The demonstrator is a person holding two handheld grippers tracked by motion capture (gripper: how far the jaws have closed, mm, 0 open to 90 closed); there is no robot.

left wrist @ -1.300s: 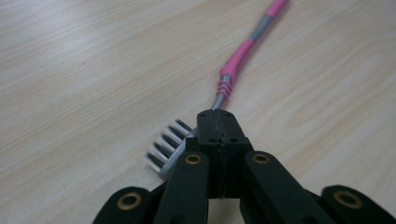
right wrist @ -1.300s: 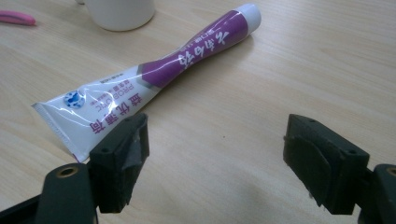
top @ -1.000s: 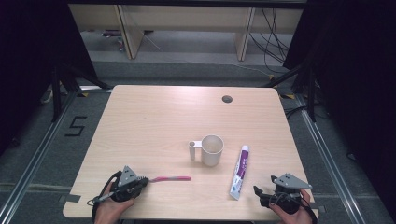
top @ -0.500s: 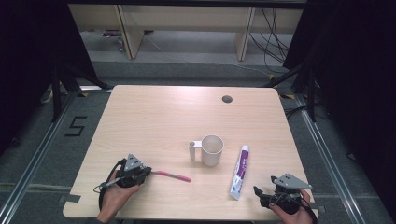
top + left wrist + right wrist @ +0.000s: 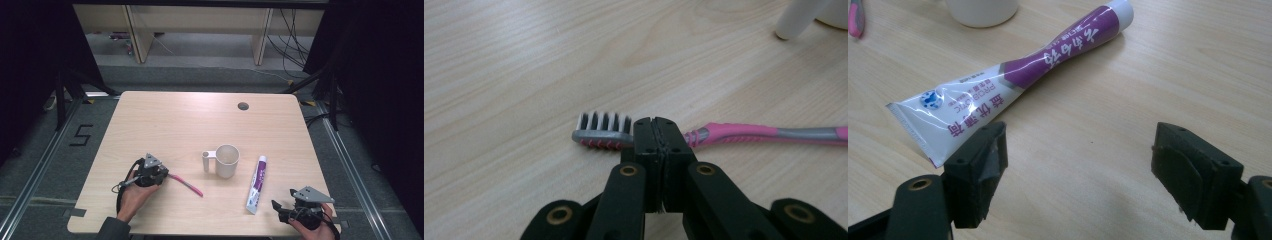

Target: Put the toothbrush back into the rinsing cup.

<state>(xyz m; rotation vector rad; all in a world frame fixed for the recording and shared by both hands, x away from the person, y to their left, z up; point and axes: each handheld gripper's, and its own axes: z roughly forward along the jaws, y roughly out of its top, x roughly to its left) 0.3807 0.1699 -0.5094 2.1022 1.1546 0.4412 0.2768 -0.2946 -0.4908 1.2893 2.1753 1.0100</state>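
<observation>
The left gripper (image 5: 658, 131) is clamped on the neck of the pink toothbrush (image 5: 744, 135), its jaws pressed together just behind the bristled head, and the brush lies low over the table (image 5: 165, 125) on the handle side of the white mug (image 5: 226, 161), with its free end pointing toward the mug's base. In the high view the left gripper (image 5: 150, 172) sits well to the handle side of the mug, and the toothbrush (image 5: 187, 185) runs from it toward the near edge of the table. The step in hand looks like carrying the brush to the mug, with the grasp done and the placing not yet done. On the mug's other side lies the toothpaste tube (image 5: 256, 184), cap end toward the mug and flat end toward the person. The right gripper (image 5: 285, 210) rests beyond the tube's flat end, its jaws wide apart with nothing between them; its own view shows the tube (image 5: 1013, 80) just ahead of the jaw tips. The next move probably calls for lifting the brush clear of the rim, tipping it upright and lowering it handle-first into the mug without knocking the handle.
</observation>
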